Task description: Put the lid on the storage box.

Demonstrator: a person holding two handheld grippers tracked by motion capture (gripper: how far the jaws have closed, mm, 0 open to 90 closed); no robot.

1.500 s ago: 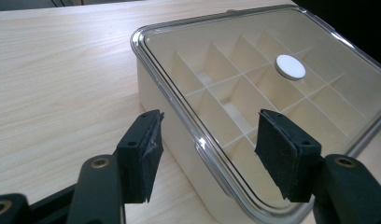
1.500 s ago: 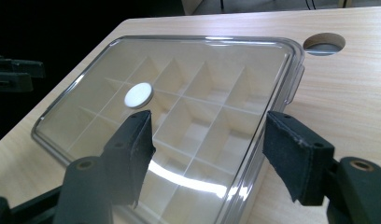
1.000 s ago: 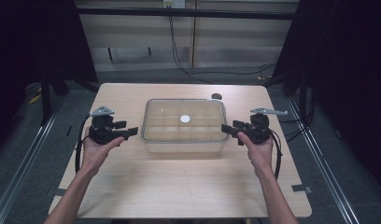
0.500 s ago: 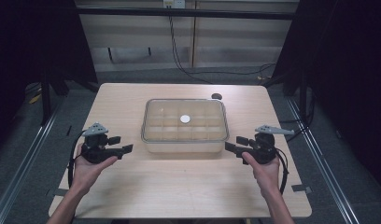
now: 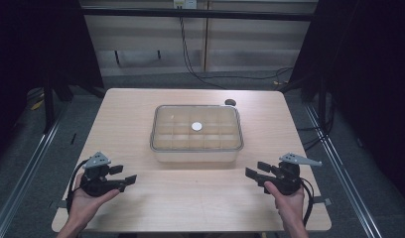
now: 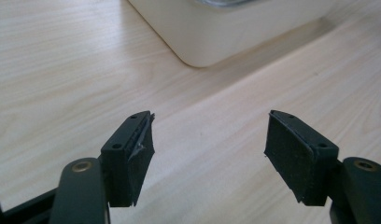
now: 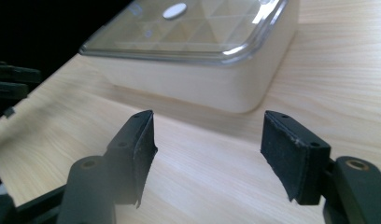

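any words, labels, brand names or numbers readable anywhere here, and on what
None: no readable text in any view.
Container: clear lid carries a plain white round spot, no lettering.
Left hand-held gripper and right hand-held gripper: black pads and grey plates are unmarked.
Table: bare wood grain.
Small objects on the back wall: too small and blurred to read.
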